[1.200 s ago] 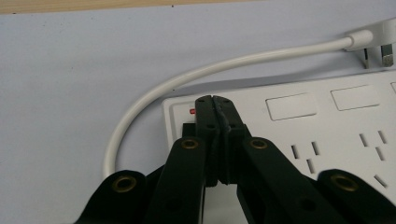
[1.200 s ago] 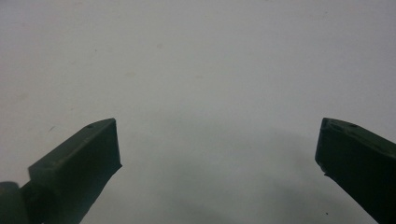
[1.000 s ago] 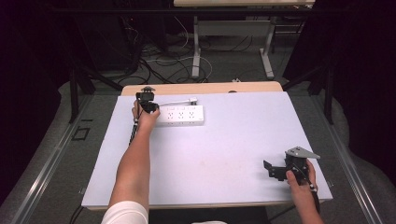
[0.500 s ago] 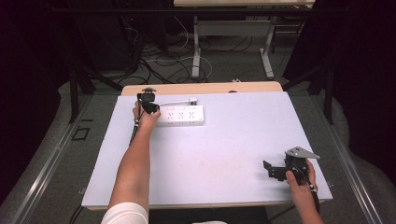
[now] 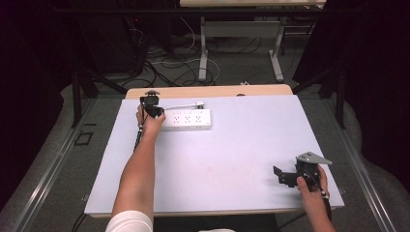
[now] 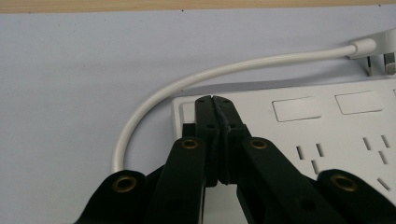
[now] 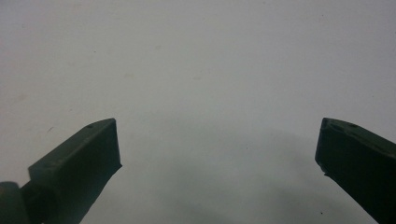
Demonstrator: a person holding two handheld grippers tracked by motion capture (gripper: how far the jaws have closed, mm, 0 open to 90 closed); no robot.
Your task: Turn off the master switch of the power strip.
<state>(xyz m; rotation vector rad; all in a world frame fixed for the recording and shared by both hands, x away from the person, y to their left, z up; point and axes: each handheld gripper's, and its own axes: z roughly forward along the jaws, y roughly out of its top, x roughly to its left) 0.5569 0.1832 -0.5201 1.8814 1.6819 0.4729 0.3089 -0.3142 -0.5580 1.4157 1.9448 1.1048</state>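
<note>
While the left tongs (image 6: 215, 100) sit pressed together, tips resting on the near-left end of the flat white plastic power strip (image 5: 187, 119), the right tongs (image 7: 217, 144) stand spread wide over bare, smooth pale worktop (image 5: 232, 159). From the strip, a glossy round white cord (image 6: 196, 77) curves to its plug (image 5: 199, 103).

The person wears a white short sleeve (image 5: 126, 221) on the left arm. Each hand holds a black tool. The left gripper (image 6: 215, 100) has two thick black arms with round brass rings (they look like little gold eyes), and small screws dot its tips. A thin dark cable (image 5: 139, 137) runs along the left arm. The right gripper (image 5: 282, 177) is black too, with a grey three-cornered plate (image 5: 313, 158) on top. Its jaws are flat, dark blocks.
</note>
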